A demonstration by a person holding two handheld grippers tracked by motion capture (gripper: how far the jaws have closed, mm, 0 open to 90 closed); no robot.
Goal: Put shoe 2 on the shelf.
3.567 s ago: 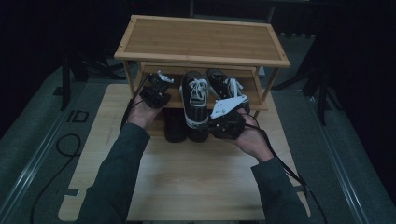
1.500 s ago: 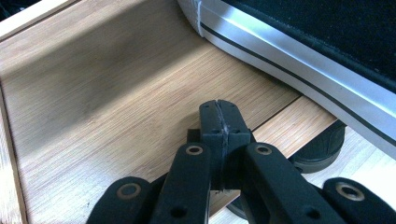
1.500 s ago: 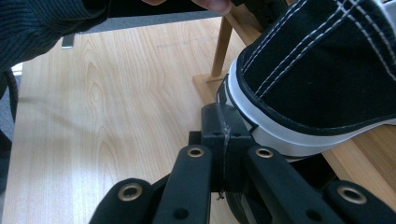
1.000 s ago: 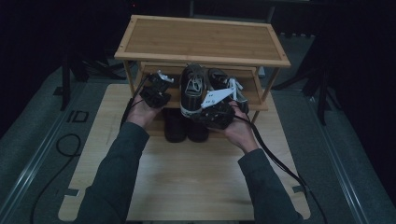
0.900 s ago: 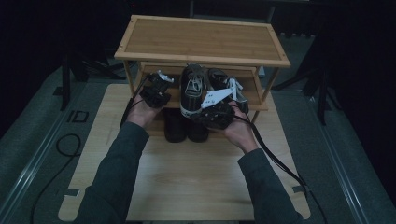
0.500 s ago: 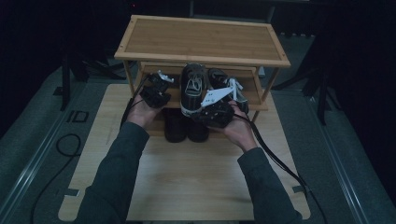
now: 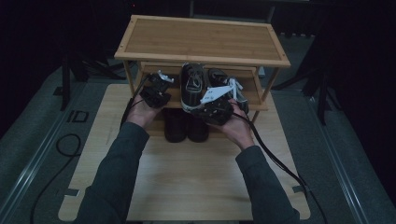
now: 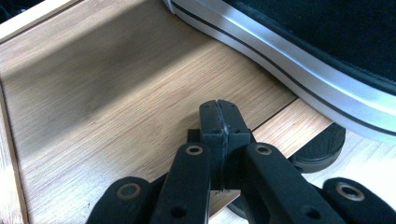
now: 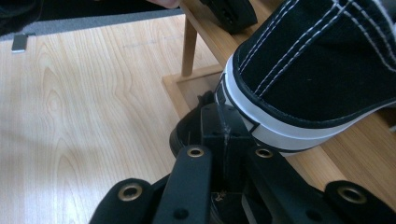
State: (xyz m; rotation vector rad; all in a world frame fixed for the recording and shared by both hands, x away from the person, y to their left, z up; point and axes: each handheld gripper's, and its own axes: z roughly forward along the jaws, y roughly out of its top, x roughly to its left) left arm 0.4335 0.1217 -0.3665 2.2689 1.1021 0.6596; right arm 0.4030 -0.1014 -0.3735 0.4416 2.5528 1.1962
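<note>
**Black sneaker at the rack's lower shelf**

Black canvas sneaker (image 7: 192, 86) with white sole and white stitching, lying on the lower shelf (image 8: 116, 93) of the bamboo shoe rack (image 7: 203, 39), heel end jutting past the shelf's front edge. Right tongs (image 9: 223, 122) pressed shut, tips touching the heel's white rubber rim, nothing gripped between them. Left tongs (image 8: 219, 116) likewise fully closed and empty, resting over the same shelf just left of the sneaker. A second sneaker (image 7: 219, 79) on the shelf, right of the first. Below the rack's front, a dark pair of shoes (image 7: 186, 126) standing on the pale wooden bench (image 7: 187, 177).
</note>
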